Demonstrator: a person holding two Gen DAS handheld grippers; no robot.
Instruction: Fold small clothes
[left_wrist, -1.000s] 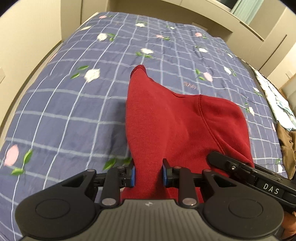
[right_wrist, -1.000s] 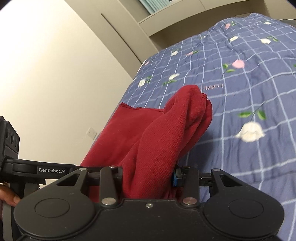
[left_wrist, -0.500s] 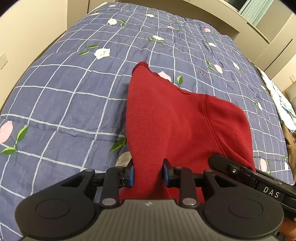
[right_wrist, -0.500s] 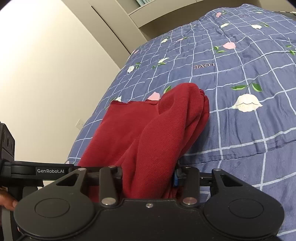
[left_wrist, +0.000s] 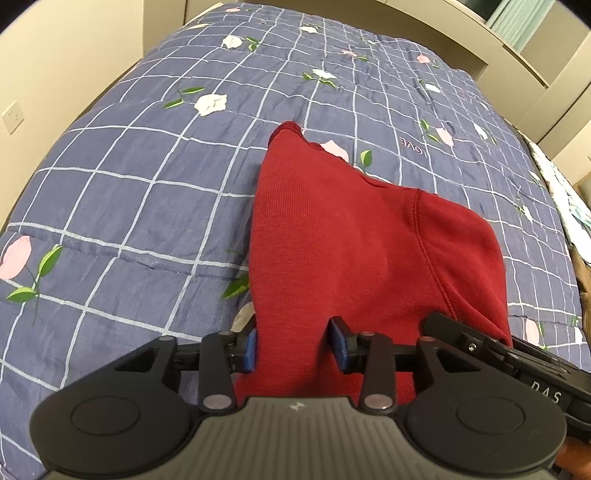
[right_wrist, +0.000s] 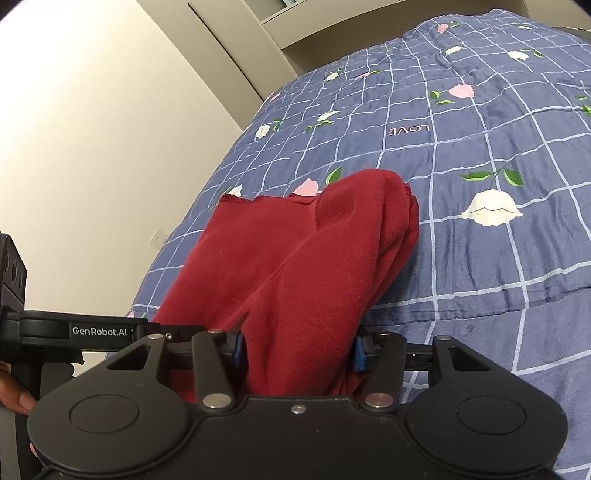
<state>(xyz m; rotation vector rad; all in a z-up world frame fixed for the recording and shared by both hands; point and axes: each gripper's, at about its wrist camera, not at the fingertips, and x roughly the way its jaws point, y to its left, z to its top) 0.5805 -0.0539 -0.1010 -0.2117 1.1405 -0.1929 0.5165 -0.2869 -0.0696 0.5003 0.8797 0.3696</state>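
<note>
Over the blue flowery quilt (left_wrist: 122, 206), both grippers hold up a small red knit garment (left_wrist: 332, 236); I cannot tell just what kind of garment it is. The left gripper (left_wrist: 293, 345) pinches one part of the near edge between its blue pads (left_wrist: 251, 345), and the right gripper (right_wrist: 297, 350) pinches a thicker bunch of the same cloth. A second ago the quilt looked blurry and its squares sat in other spots, so the two tools were being carried over the bed. Now the quilt looks sharp and a bit nearer, and the word "LOVE" (left_wrist: 412, 144) on it shows just past the far tip of the cloth. The far end of the red garment seems to touch or nearly touch the quilt, while the near end stays up in the grippers. I think the carrying is almost done, and the next job is to lay the cloth down flat so folding can go on.
</note>
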